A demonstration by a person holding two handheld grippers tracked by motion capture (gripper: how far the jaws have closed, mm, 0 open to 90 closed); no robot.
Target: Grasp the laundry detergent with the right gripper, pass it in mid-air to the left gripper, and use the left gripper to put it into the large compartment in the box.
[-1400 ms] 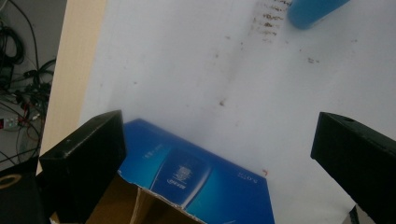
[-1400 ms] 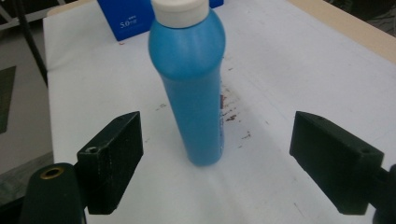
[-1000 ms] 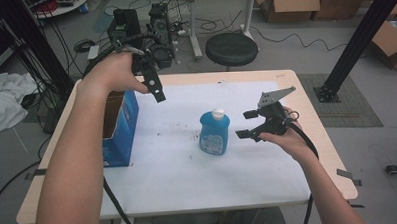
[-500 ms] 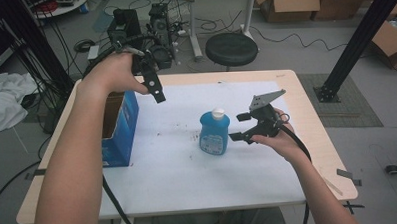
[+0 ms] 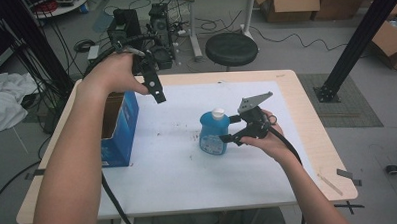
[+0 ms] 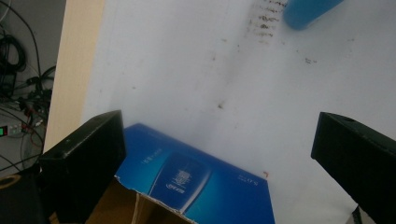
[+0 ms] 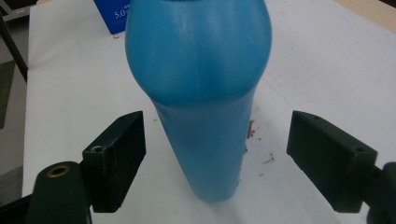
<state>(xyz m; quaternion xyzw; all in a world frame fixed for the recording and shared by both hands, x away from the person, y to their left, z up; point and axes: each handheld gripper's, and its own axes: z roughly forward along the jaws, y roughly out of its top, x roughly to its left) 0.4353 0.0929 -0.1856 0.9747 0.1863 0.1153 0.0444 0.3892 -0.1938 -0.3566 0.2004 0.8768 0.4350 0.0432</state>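
Note:
A blue bottle (image 5: 215, 134) with a white cap stands upright on the white sheet (image 5: 178, 162). My right gripper (image 5: 226, 129) comes at it from the right. In the right gripper view the bottle (image 7: 201, 93) stands between the two jaws of the right gripper (image 7: 222, 158), with a gap on each side. These jaws have just been closing a little; the pads are clear of the bottle. My left gripper (image 5: 154, 91) hangs high over the open blue box (image 5: 118, 127), open and with nothing in it. In the left gripper view the box (image 6: 205, 186) lies below the left gripper (image 6: 219, 158).
The wooden table (image 5: 307, 133) carries the white sheet, with the box at its left edge. Behind the table stand a black stool (image 5: 232, 48) and equipment with cables. A black post (image 5: 354, 41) slants at the far right.
My right gripper has moved left and a little down toward the bottle, so its jaws now reach either side of it. The left hand has kept still.

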